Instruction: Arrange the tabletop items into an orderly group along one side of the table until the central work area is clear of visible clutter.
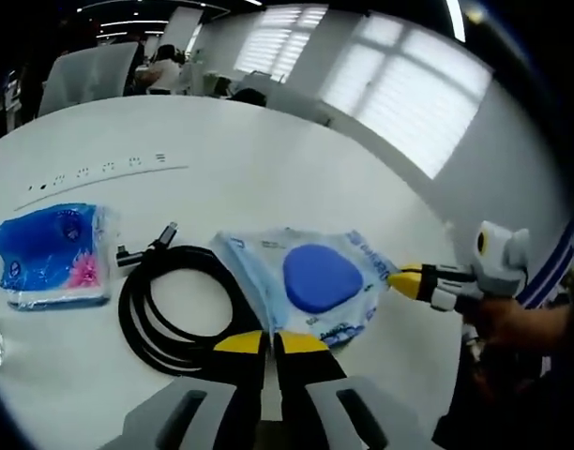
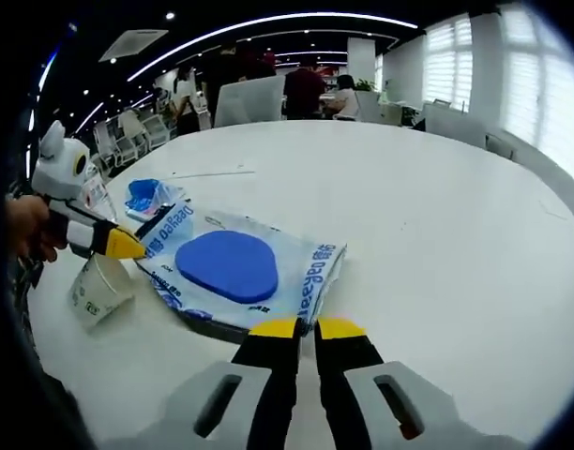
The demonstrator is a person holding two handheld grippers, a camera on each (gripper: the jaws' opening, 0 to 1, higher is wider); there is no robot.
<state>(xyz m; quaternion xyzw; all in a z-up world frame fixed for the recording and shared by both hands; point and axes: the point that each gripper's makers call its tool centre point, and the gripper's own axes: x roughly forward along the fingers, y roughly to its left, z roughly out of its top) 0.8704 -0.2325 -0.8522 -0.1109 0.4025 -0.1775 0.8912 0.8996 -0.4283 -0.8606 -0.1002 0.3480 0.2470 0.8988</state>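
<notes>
A clear plastic packet [image 1: 315,281] [image 2: 240,267] with blue print and a blue rounded pad inside lies on the white table [image 1: 268,159] [image 2: 437,206]. It partly covers a coiled black cable [image 1: 170,314] [image 2: 204,325]. My left gripper [image 1: 269,343] [image 2: 128,247] is shut at the packet's near corner in the left gripper view. My right gripper [image 2: 307,328] [image 1: 400,280] is shut at the opposite corner. A blue tissue pack [image 1: 48,253] [image 2: 146,195] lies to the left of the cable.
A small clear cup [image 2: 99,286] lies on its side by the table edge, beside the left gripper. A hand [image 1: 512,323] [image 2: 24,230] holds each gripper. Chairs [image 2: 249,98] and people stand beyond the far edge. The table's right part in the right gripper view is bare.
</notes>
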